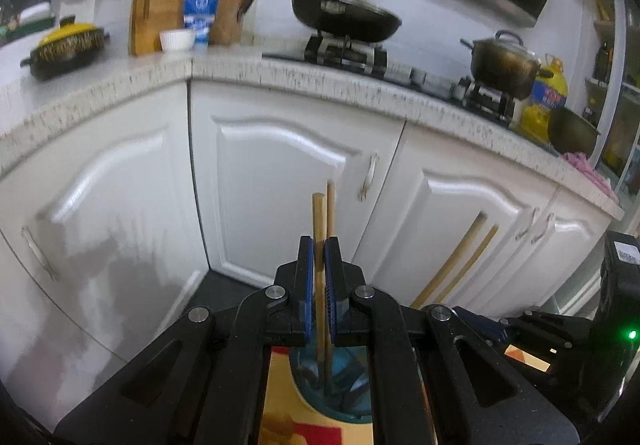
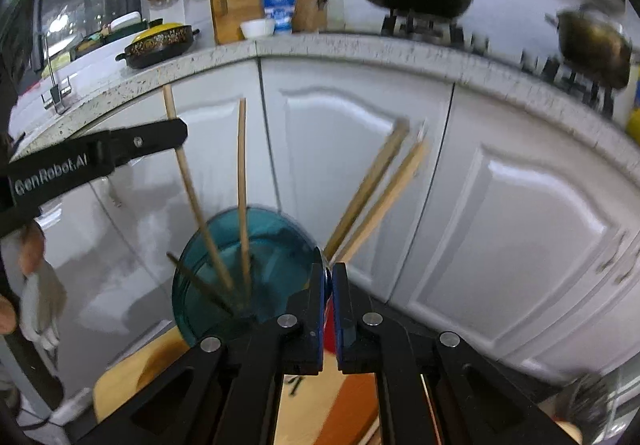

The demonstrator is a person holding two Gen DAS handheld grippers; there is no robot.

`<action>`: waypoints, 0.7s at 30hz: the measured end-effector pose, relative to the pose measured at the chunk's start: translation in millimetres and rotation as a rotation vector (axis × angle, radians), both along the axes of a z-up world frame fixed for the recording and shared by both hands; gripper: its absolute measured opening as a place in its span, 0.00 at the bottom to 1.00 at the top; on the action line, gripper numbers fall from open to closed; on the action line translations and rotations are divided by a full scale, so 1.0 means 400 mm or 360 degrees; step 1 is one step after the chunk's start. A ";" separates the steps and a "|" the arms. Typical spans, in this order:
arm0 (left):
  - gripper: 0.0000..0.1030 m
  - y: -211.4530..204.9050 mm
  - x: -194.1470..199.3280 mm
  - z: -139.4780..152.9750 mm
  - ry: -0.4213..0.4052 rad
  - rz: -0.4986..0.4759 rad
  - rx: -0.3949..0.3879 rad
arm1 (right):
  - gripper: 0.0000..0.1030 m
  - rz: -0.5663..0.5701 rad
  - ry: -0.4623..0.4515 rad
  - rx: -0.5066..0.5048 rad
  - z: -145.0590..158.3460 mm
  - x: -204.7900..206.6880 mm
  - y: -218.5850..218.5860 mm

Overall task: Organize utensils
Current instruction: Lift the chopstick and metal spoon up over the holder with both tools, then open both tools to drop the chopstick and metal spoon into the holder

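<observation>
Each hand-held gripper, left and right, clamps two pale wooden chopsticks.

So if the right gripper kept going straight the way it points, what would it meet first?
Probably the white cabinet door. The right gripper, shut on two chopsticks, points at it, and the teal cup sits left of that line; depth is unclear.

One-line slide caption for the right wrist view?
Right gripper clamps a chopstick pair beside the teal glass holder, where two chopsticks already stand.
</observation>
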State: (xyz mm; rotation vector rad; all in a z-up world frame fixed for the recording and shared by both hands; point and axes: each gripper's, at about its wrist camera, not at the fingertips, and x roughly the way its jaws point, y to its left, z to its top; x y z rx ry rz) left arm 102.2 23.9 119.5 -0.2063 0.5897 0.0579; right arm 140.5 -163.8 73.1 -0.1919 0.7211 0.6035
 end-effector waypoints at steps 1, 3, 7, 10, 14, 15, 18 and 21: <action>0.04 -0.003 -0.002 -0.004 0.0009 -0.0003 -0.0001 | 0.03 -0.0005 0.0047 0.0027 -0.010 0.004 -0.008; 0.04 -0.005 -0.008 -0.009 0.0023 -0.0007 0.0007 | 0.03 -0.0015 0.0129 0.0094 -0.019 0.012 -0.030; 0.17 0.001 -0.018 -0.010 0.0056 -0.0010 -0.0039 | 0.15 -0.0024 0.0169 0.0167 -0.013 0.002 -0.063; 0.32 0.006 -0.036 -0.010 0.0065 -0.0002 -0.0077 | 0.20 -0.0023 0.0171 0.0180 -0.004 -0.014 -0.081; 0.36 0.001 -0.063 -0.005 0.0076 -0.0007 -0.0088 | 0.20 -0.0039 0.0171 0.0198 0.001 -0.033 -0.097; 0.40 -0.003 -0.073 -0.004 0.0078 -0.0007 -0.0090 | 0.20 -0.0042 0.0169 0.0195 0.002 -0.040 -0.099; 0.42 -0.010 -0.095 0.000 0.0078 -0.0006 -0.0091 | 0.21 -0.0047 0.0159 0.0187 0.005 -0.055 -0.103; 0.47 -0.023 -0.121 0.002 0.0077 -0.0003 -0.0077 | 0.26 -0.0065 0.0152 0.0183 0.008 -0.071 -0.108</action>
